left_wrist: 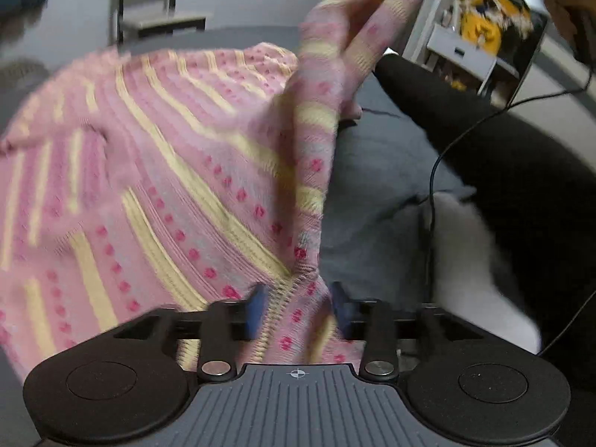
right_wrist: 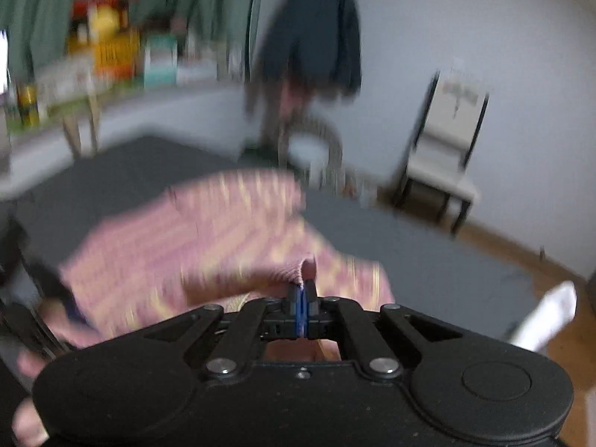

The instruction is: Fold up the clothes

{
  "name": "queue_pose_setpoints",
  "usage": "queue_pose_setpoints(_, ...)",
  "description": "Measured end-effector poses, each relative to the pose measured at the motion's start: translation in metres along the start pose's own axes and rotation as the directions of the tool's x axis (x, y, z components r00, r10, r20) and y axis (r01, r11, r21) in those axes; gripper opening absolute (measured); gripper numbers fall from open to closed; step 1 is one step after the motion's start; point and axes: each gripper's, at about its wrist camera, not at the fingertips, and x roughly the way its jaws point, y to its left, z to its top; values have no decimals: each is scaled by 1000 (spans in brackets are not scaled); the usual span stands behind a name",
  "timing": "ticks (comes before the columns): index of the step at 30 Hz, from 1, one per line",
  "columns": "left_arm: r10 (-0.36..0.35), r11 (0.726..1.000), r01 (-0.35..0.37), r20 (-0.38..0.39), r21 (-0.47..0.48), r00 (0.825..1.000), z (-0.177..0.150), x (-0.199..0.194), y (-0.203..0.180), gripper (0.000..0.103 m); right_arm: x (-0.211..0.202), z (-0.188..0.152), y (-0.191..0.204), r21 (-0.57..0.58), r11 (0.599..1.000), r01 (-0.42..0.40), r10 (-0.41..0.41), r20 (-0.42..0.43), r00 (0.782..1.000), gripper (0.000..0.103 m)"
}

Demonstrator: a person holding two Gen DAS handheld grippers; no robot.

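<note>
A pink knit sweater with yellow stripes and red dots lies partly on a dark grey bed. My left gripper is shut on a thick bunch of its edge, which fills the gap between the blue pads. From there a taut fold rises to the upper right. In the blurred right wrist view the sweater hangs below and ahead. My right gripper is shut on a small pinch of its pink fabric, with the blue pads pressed close together.
A person's dark-clad leg and a white sock rest on the bed at right, crossed by a black cable. A chair, hanging dark clothes and a cluttered table stand beyond the bed.
</note>
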Motion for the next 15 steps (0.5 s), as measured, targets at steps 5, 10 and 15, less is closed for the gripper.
queue_pose_setpoints(5,66,981,-71,37,182,997,-5,-17,-28,100,59,-43,-4,43,998,37,-28,-194,981,2)
queue_pose_setpoints(10,34,948,-19,-44,317,998,-12,-10,-54,100,74,-31,-8,125,992,16,1,-132,991,2)
queue_pose_setpoints(15,6,899,49,-125,435,992,-20,-4,-79,100,94,19,-25,193,981,-29,32,-11,999,2)
